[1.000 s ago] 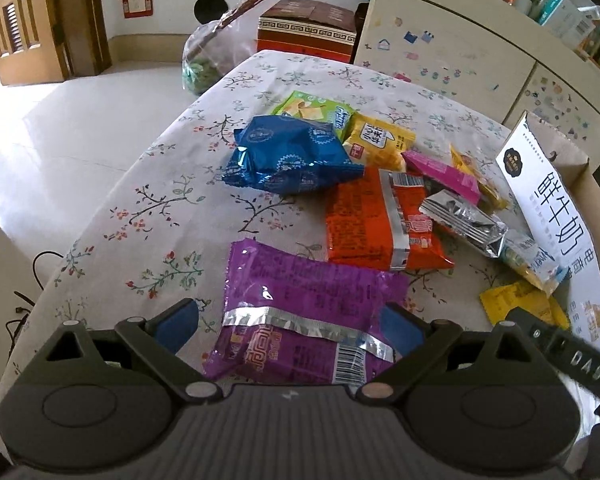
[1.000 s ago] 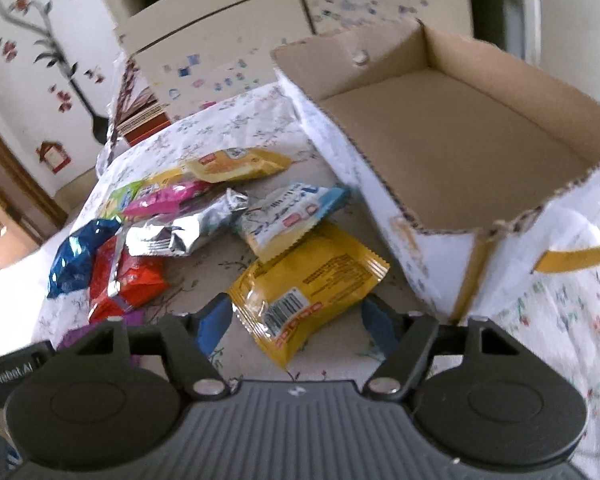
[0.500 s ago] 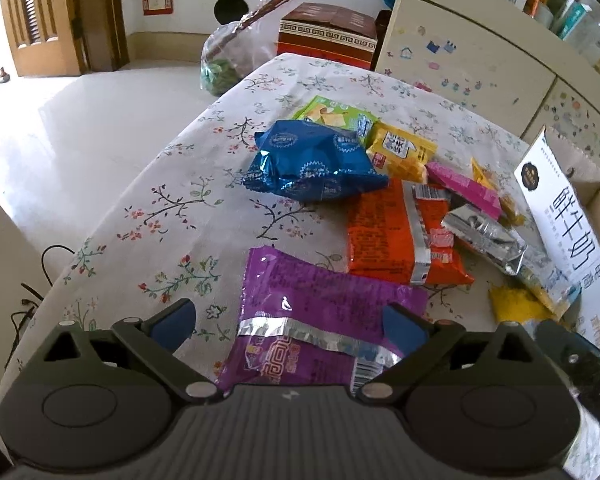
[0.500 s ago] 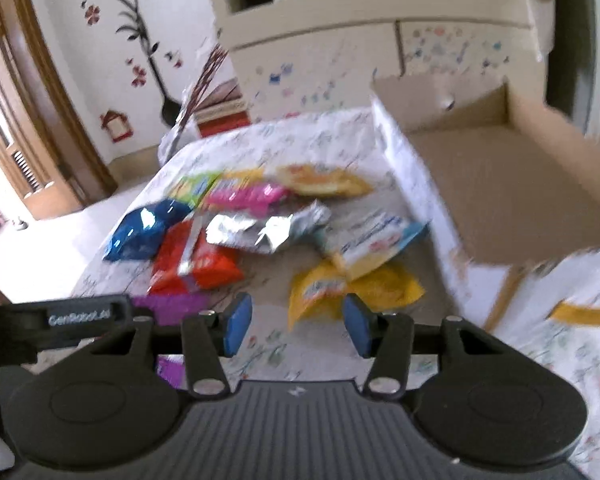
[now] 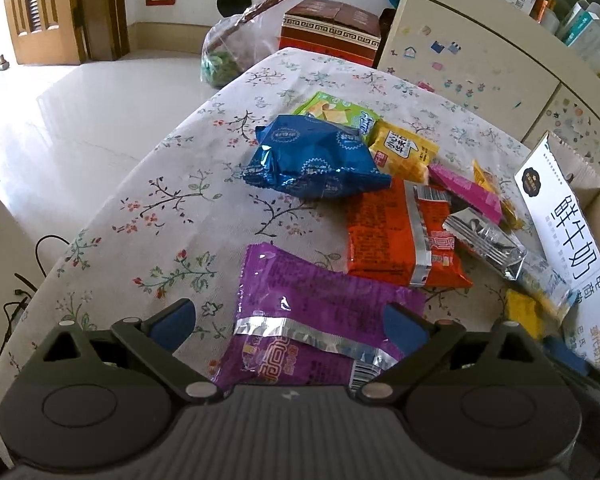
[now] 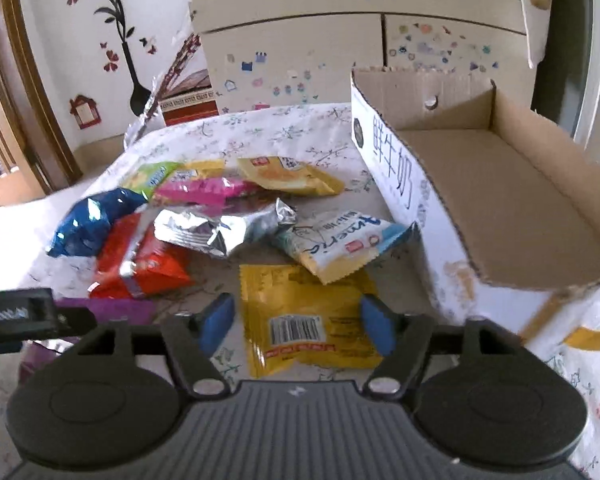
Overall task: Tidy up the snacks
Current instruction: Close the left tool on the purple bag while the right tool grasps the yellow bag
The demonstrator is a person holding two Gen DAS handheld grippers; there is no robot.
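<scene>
Several snack packets lie on the floral tablecloth point(image 5: 172, 200). My left gripper point(image 5: 288, 326) is open, its fingers either side of a purple packet point(image 5: 312, 312) lying flat. Beyond it are an orange packet point(image 5: 396, 232), a blue bag point(image 5: 316, 158), a silver packet point(image 5: 484, 240) and a pink one point(image 5: 464, 192). My right gripper point(image 6: 298, 322) is open, its fingers either side of a yellow packet point(image 6: 304, 320) on the table. A light blue packet point(image 6: 340, 240) and the silver packet point(image 6: 220, 228) lie just beyond. The open cardboard box point(image 6: 512, 200) stands to the right, empty.
A cream cabinet point(image 6: 300, 56) stands behind the table. A red-brown gift box point(image 5: 332, 28) and a plastic bag point(image 5: 228, 48) sit past the table's far end. The table edge point(image 5: 112, 200) drops to a tiled floor on the left. The left gripper's body point(image 6: 16, 316) shows at the right view's left edge.
The right gripper pulled back and swung left, then settled over the yellow packet with its jaws wider again. The left gripper shifted slightly and stays open over the purple packet.
</scene>
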